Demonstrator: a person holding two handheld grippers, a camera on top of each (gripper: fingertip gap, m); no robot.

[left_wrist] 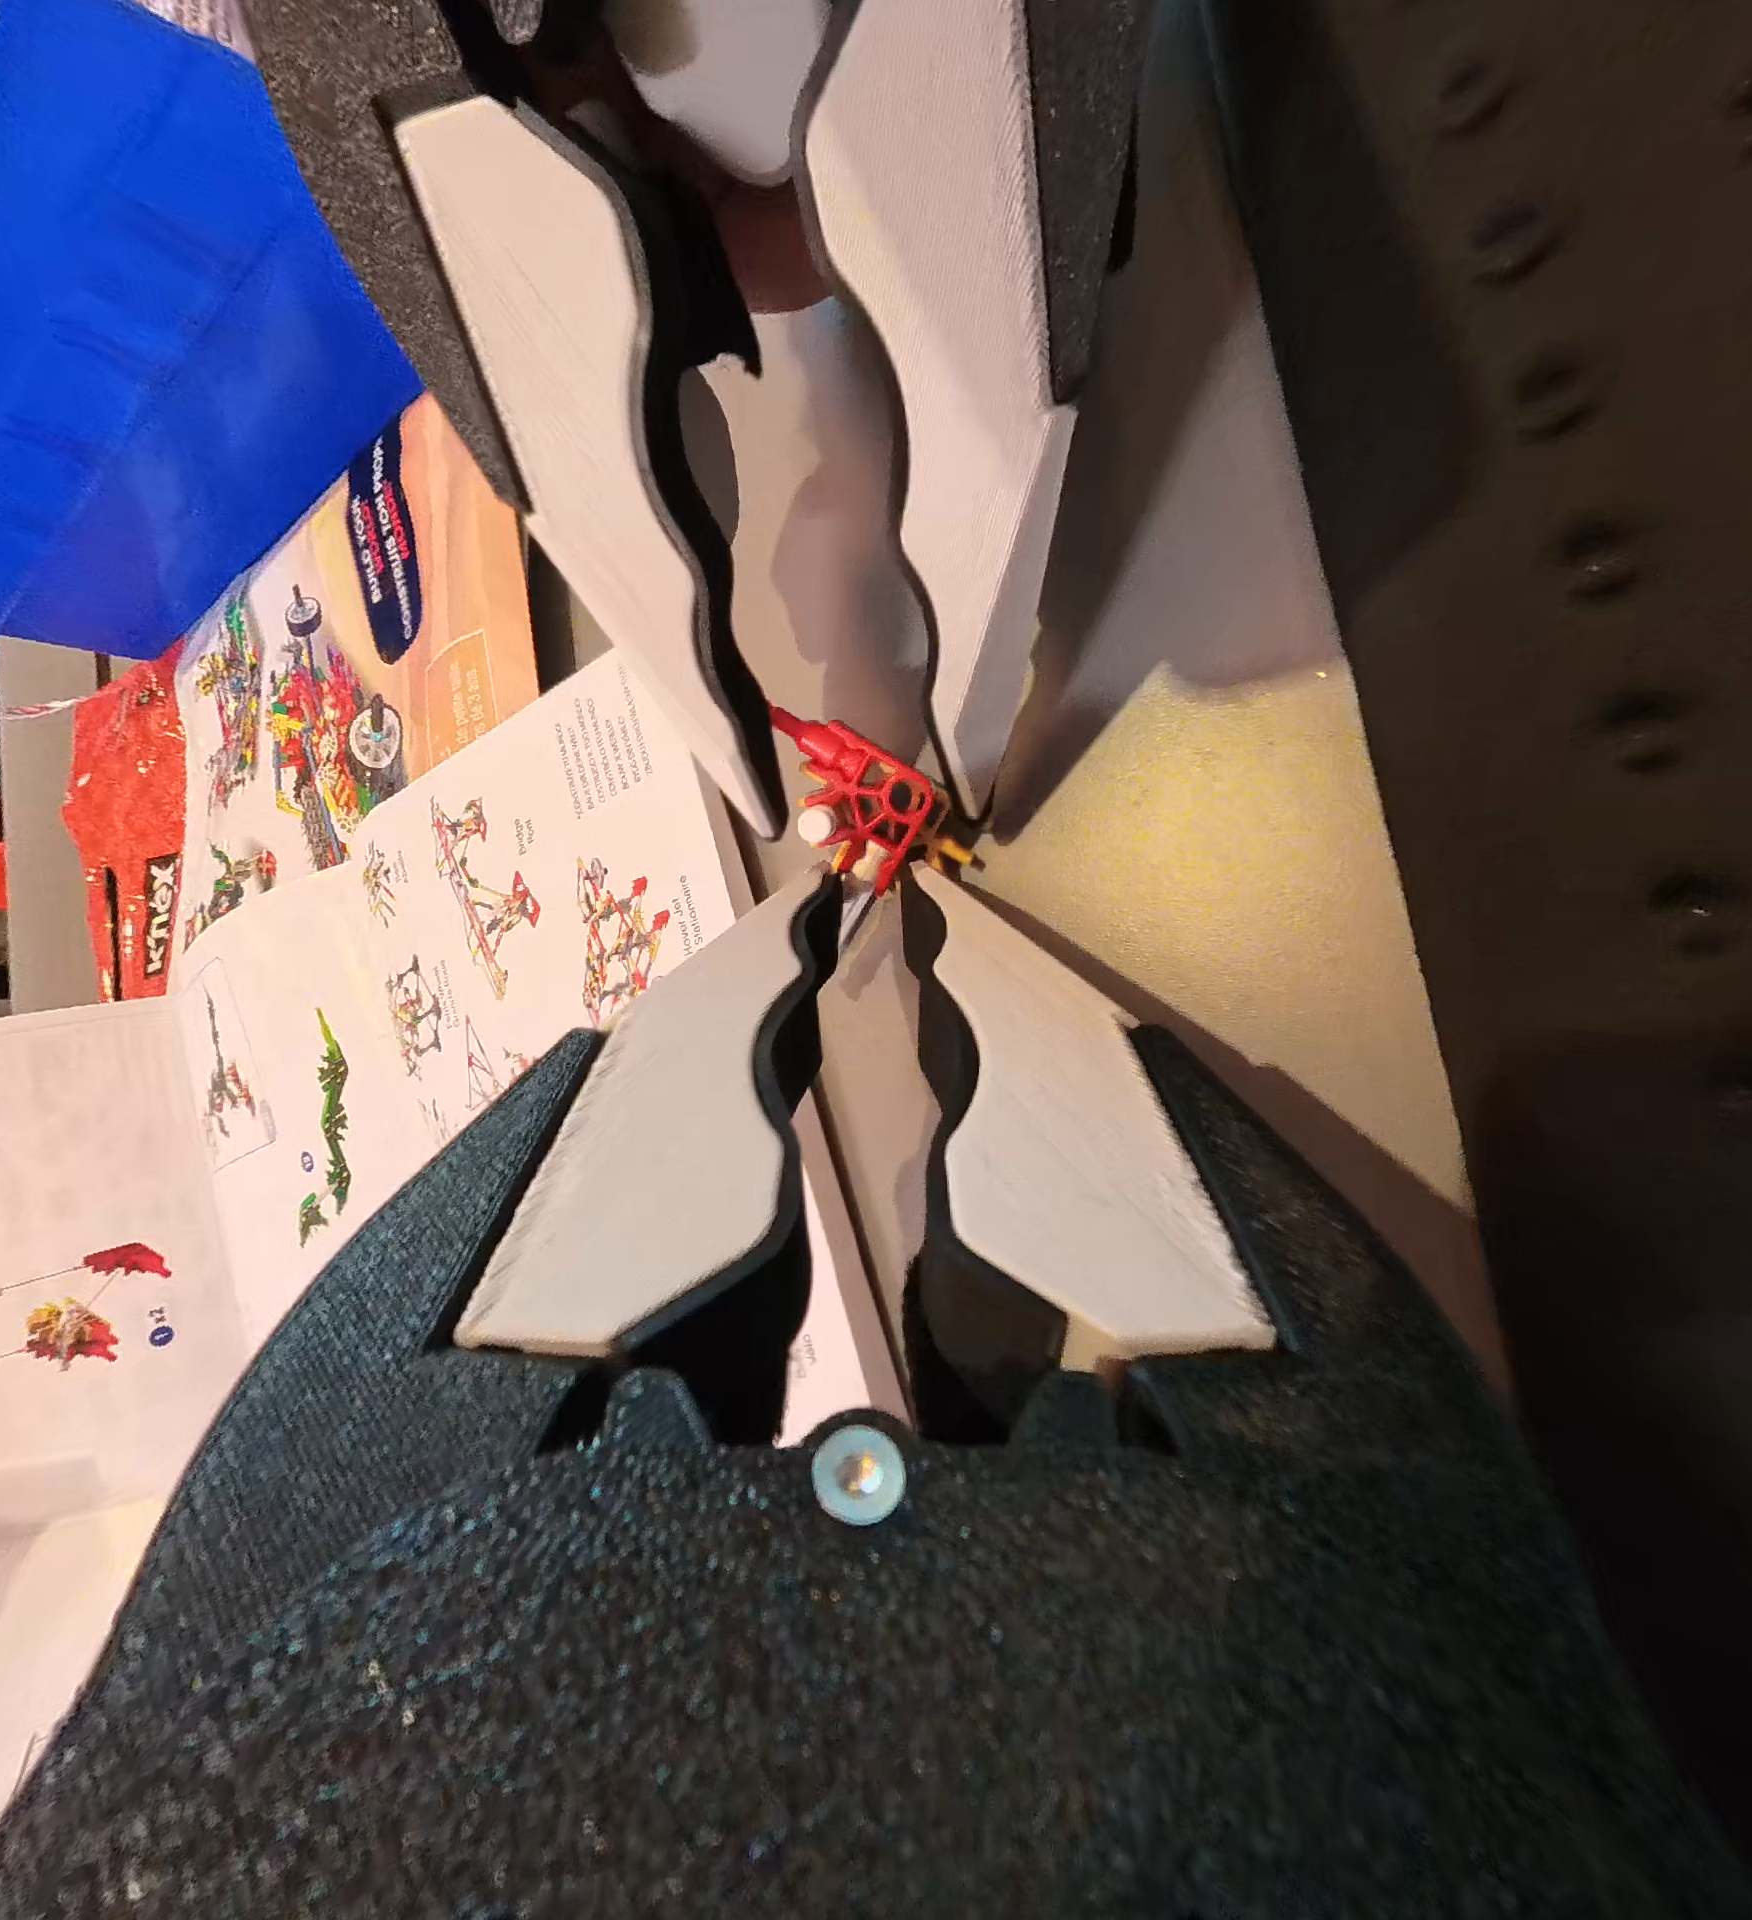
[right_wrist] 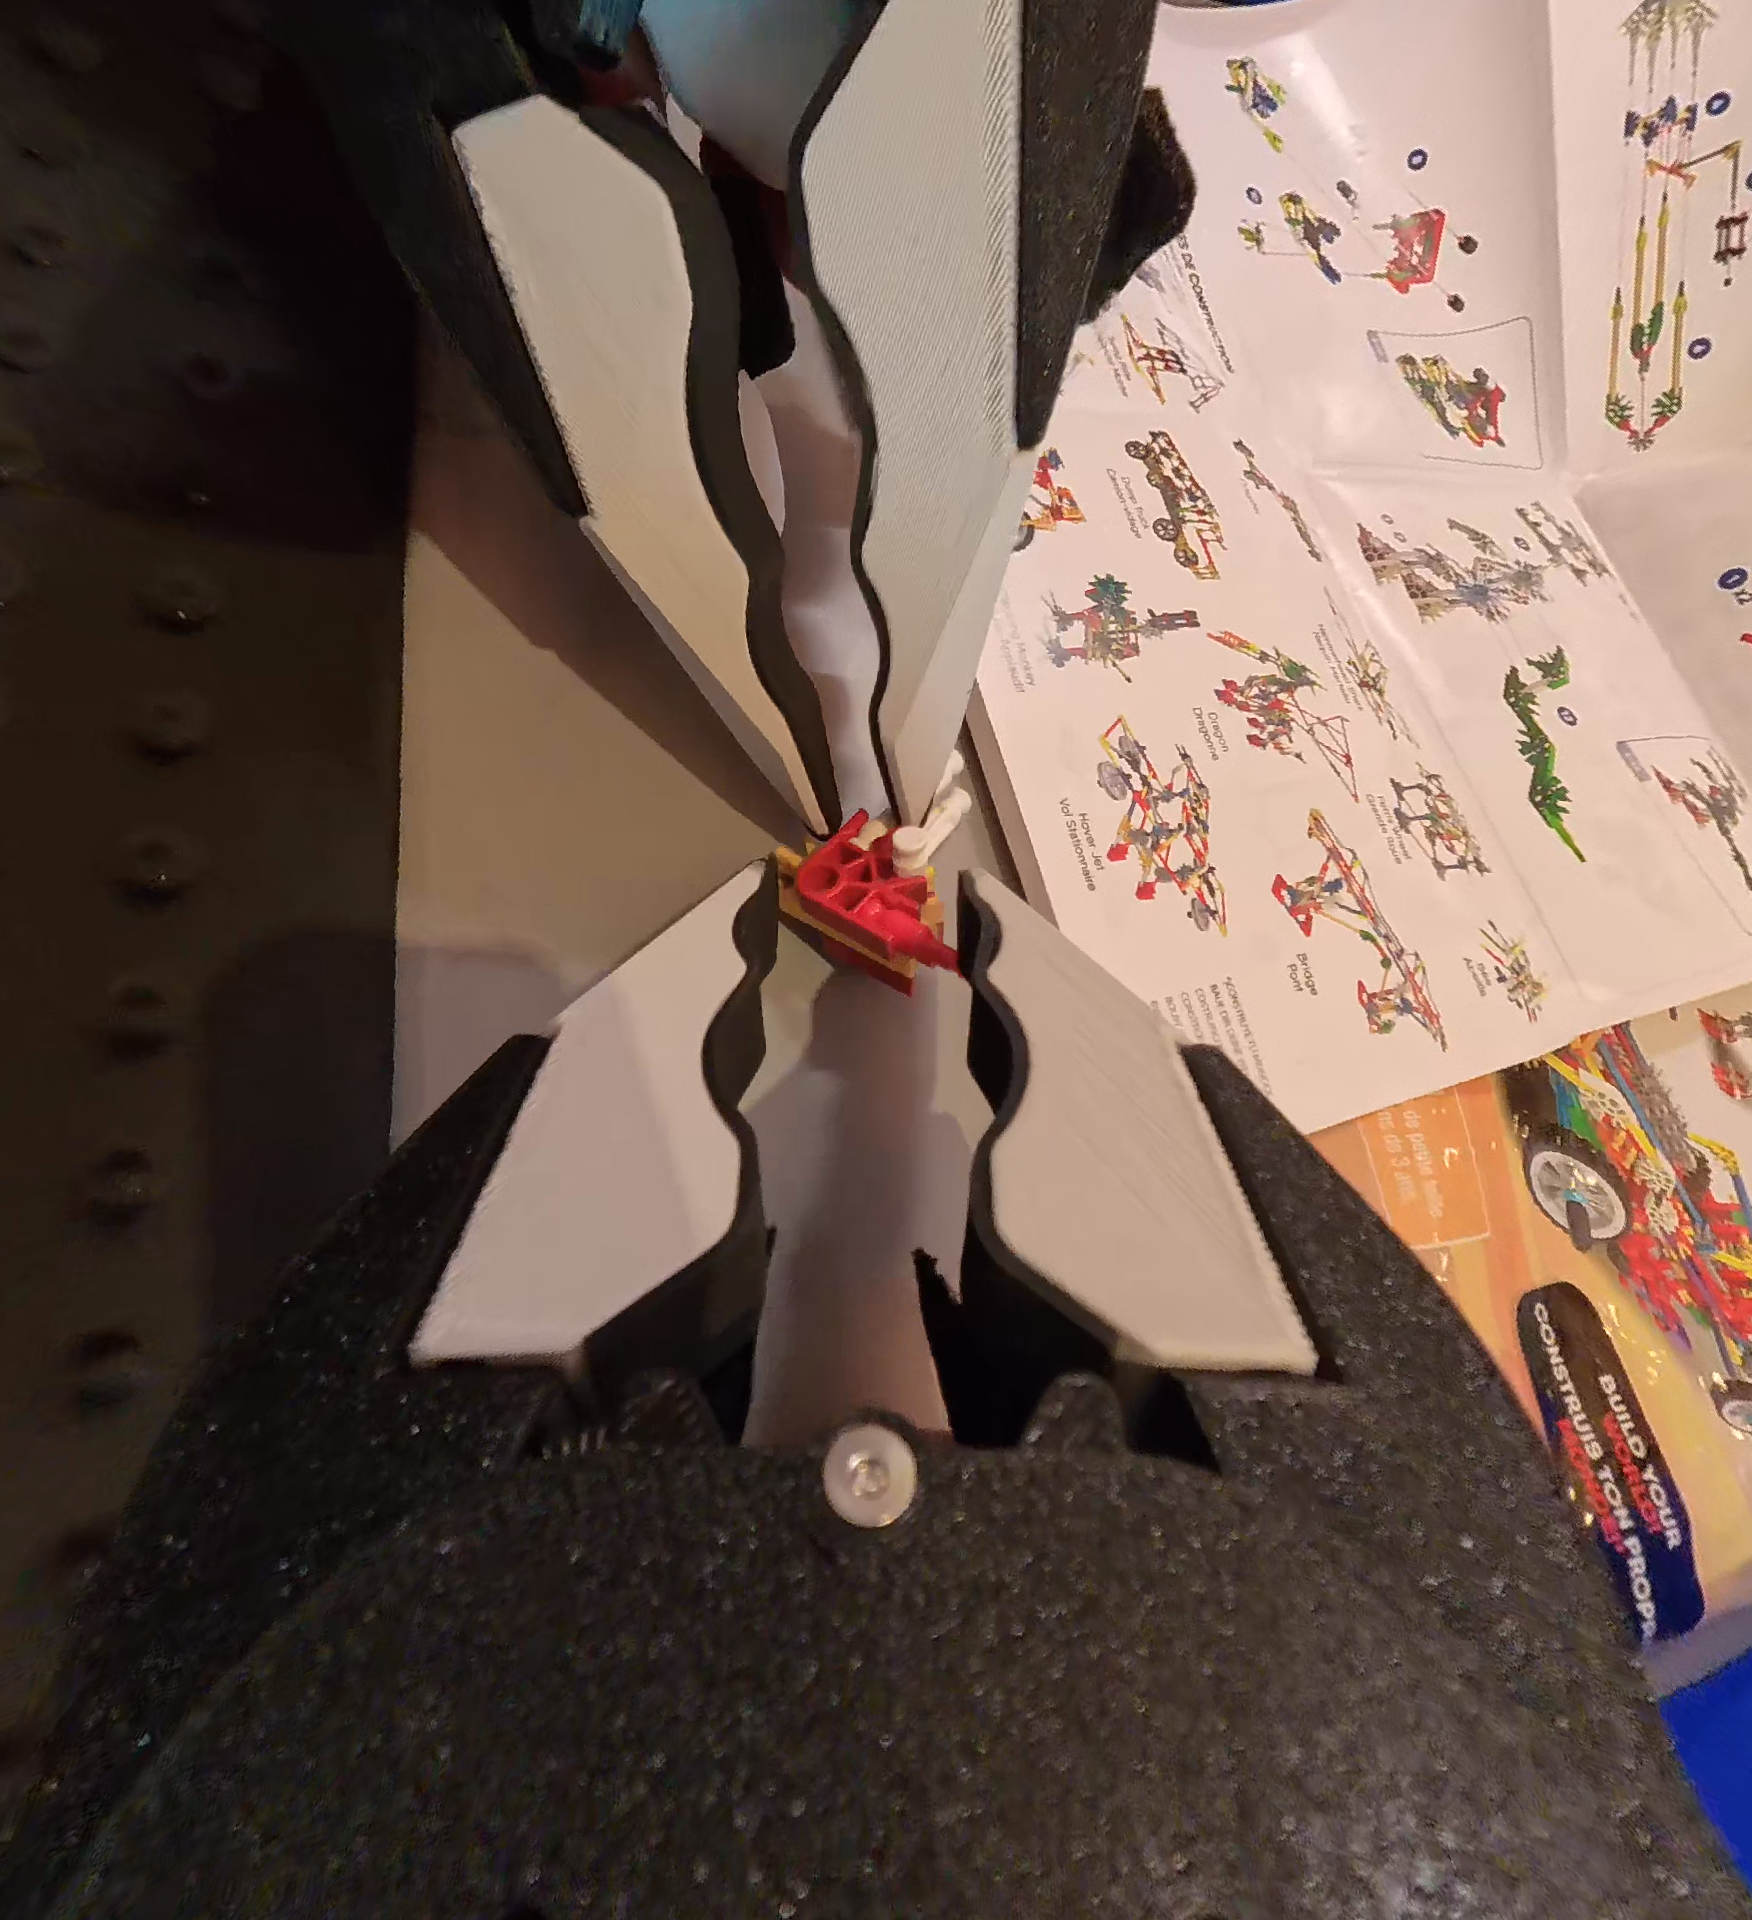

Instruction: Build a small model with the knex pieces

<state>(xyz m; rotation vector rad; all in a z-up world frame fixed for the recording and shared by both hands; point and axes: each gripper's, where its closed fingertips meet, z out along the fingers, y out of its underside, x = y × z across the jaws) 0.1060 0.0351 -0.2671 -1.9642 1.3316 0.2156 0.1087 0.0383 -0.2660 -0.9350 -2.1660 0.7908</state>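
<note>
Left gripper point(left_wrist: 877, 883): matt white ridged plastic fingers, rough black body.
Red connector point(right_wrist: 856, 883): glossy plastic.
Instruction sheet point(right_wrist: 1371, 644): smooth printed paper.
Bin point(left_wrist: 113, 343): blue plastic.

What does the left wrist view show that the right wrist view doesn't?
Only the left view shows a large blue block and a red box end beside the sheet. Only the right view shows white rods sticking out of the toy piece, and the sheet's far pages. Both show the two grippers meeting tip to tip at the small red connector, the instruction sheet and the pictured box.
</note>
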